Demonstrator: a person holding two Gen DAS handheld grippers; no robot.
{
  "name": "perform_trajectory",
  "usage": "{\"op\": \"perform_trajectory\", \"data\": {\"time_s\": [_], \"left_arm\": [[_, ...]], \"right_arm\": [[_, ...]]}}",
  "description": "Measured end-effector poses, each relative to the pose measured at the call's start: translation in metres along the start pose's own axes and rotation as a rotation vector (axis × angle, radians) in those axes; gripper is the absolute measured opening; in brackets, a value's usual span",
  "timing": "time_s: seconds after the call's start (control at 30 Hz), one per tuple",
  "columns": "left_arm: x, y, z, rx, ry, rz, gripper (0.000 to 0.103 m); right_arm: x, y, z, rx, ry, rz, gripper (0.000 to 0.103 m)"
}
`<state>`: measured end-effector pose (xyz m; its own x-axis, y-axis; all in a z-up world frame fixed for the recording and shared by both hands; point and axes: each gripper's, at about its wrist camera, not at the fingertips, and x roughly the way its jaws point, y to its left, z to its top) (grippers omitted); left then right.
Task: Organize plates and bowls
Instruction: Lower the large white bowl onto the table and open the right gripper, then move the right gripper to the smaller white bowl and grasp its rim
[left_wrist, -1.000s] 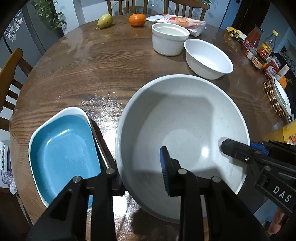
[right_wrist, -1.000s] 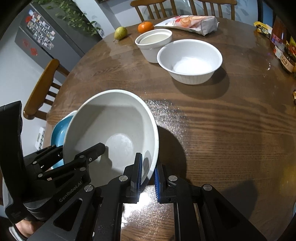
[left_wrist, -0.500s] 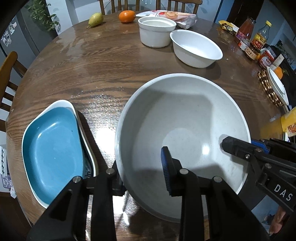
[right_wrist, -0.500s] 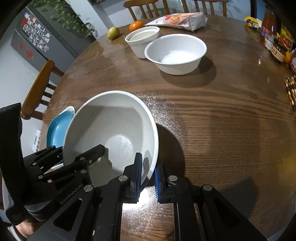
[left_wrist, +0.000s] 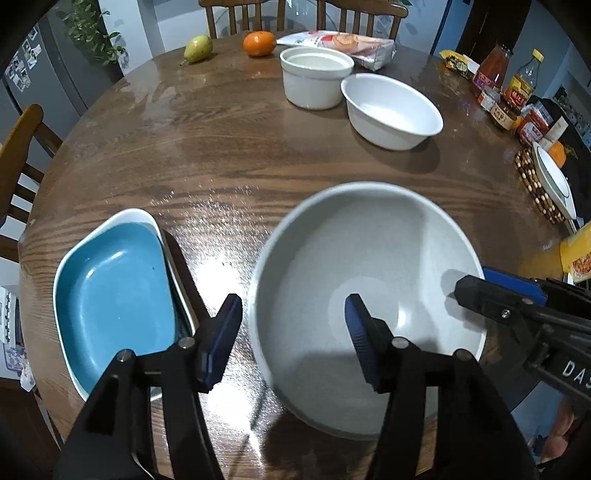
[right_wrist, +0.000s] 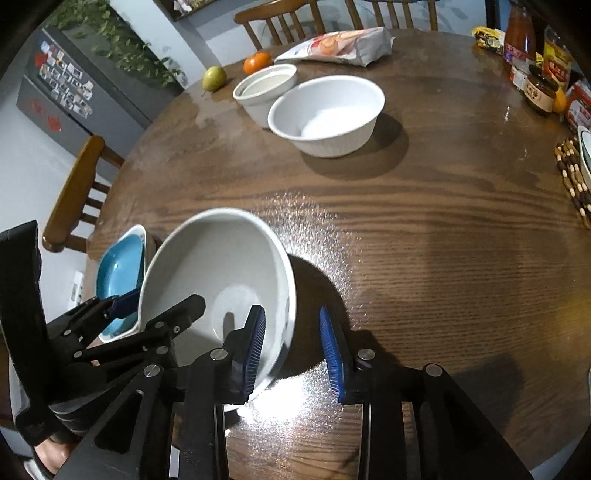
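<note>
A large grey-white bowl (left_wrist: 369, 258) sits on the wooden table (left_wrist: 221, 147), blurred in the left wrist view. My left gripper (left_wrist: 291, 332) straddles its left rim, one finger outside and one inside. Its jaws are opening and the pads stand off the wall. My right gripper (right_wrist: 293, 350) straddles the right rim of the bowl (right_wrist: 221, 266). Its jaws are opening too, and the outer pad is clear of the rim. Left of the bowl lies a blue dish (left_wrist: 114, 295) with a white edge, nested in another dish.
At the back stand a white ribbed bowl (left_wrist: 391, 110) and a white ramekin (left_wrist: 314, 77). Behind them lie an orange (left_wrist: 259, 43), a pear (left_wrist: 198, 48) and a snack bag (left_wrist: 343, 42). Bottles and jars (left_wrist: 517, 96) and a plate on a beaded mat (left_wrist: 535, 184) line the right edge. Chairs ring the table.
Both grippers were shut on the big bowl's rim and have spread their jaws off it. The bowl now looks smaller and lower in the left wrist view.
</note>
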<state>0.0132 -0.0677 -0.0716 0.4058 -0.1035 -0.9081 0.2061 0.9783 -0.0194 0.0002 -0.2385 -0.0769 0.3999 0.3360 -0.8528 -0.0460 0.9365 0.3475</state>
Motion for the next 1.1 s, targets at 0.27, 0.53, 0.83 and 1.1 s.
{"op": "perform_trajectory", "data": {"time_s": [0.27,0.53,0.83,1.1], "left_arm": [[-0.010,-0.002,0.019,0.009,-0.042,0.010,0.065],[-0.009,-0.006,0.057,0.009,-0.062,-0.017,0.068],[0.000,-0.023,0.115,0.035,-0.069,-0.063,0.068],[0.042,-0.037,0.152,0.038,-0.016,-0.045,0.068]], "right_arm": [[-0.014,-0.017,0.014,0.031,-0.040,-0.008,0.031],[-0.033,-0.031,0.041,0.049,-0.107,-0.051,0.031],[-0.037,-0.044,0.087,0.072,-0.159,-0.088,0.031],[-0.002,-0.058,0.132,0.117,-0.139,-0.104,0.031]]}}
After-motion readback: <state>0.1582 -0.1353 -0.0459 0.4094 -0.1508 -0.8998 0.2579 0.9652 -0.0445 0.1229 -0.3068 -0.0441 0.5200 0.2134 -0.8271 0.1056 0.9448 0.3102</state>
